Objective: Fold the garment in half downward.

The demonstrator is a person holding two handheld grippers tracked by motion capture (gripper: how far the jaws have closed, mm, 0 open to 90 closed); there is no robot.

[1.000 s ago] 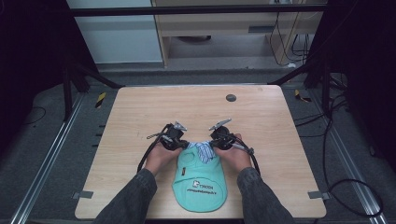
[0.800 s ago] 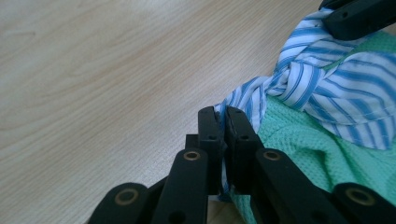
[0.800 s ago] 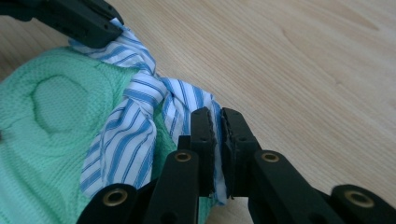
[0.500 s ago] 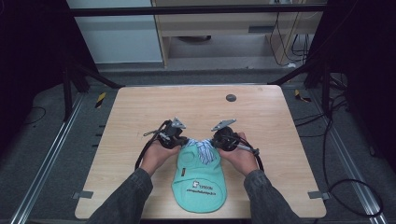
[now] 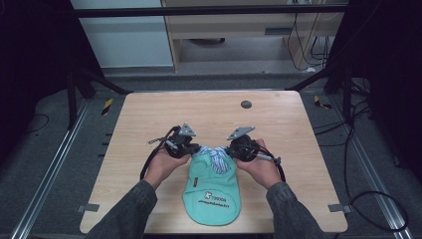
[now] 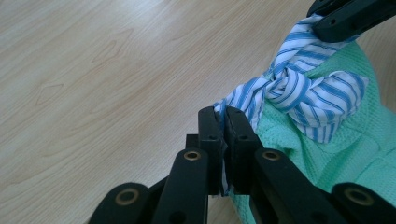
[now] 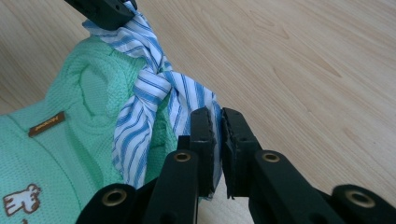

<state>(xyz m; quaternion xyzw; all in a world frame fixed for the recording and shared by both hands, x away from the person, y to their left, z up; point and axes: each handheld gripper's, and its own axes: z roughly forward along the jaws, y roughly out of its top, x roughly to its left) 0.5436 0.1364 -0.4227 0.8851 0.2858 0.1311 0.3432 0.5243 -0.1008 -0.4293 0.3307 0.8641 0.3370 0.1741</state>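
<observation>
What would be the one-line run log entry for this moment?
left tongs: shut on striped tie end | right tongs: shut on other tie end | striped tie: knotted | green garment: flat on table

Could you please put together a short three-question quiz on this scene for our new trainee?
1. True or false: the left gripper is shut on the striped tie.
2. Which garment lies on the table? A) mint green top B) red jacket C) black sock
3. Fill in: the tie's two strands cross in a ____ between the grippers.

Key: 1 true. 2 A, the mint green top. 3 knot; the right gripper clamps the other end.
</observation>
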